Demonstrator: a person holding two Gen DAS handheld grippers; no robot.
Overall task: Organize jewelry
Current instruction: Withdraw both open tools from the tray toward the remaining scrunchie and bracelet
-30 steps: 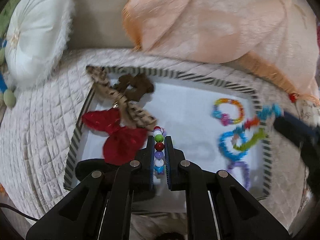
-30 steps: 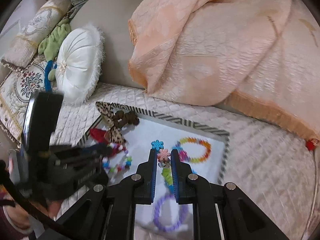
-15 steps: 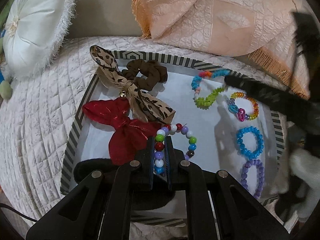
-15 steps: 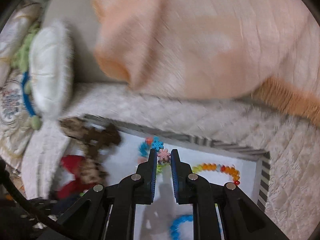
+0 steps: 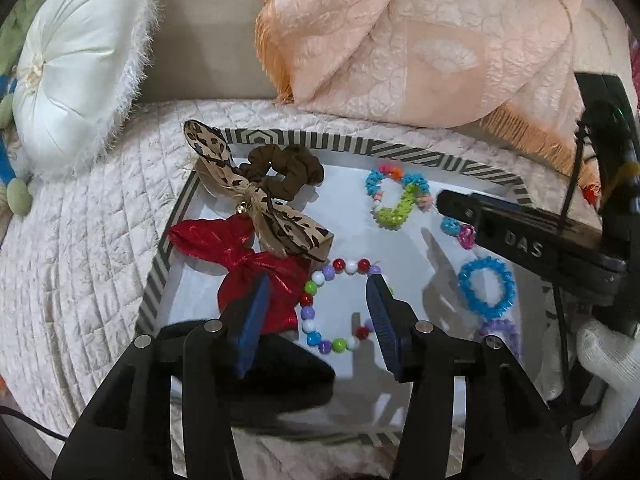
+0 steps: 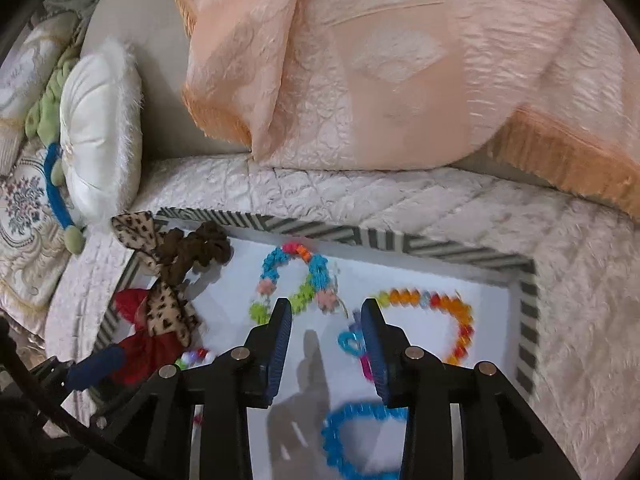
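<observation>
Tray point(image 5: 448, 163) with striped rim sits on the quilted bed cover point(image 5: 80, 264); all jewelry lies inside it.

Left tongs point(image 5: 320, 308): jaws opening, now wide. The multicolour bead bracelet point(image 5: 316, 308) lies flat on the tray floor between them, pads not pressing on it.

Right tongs point(image 6: 326, 344): jaws opening, moderately apart, nothing gripped. They hover over the tray floor between the flower-bead bracelet point(image 6: 292, 280) and the orange bead bracelet point(image 6: 444, 312). A blue bracelet point(image 6: 360, 444) lies nearest that camera.

Hair pieces, namely the leopard bow point(image 5: 260, 200), red bow point(image 5: 248, 264) and brown scrunchie point(image 5: 288, 172), are bunched at the tray's left side.

Handling, our judgement: bracelets are light, limp loops on what we take for elastic cord; the round beads look hard and slick and should roll under the pads. We would pinch across one strand of the loop, not the whole ring, and lift slowly, since a loose loop swings and can snag a neighbour.
</observation>
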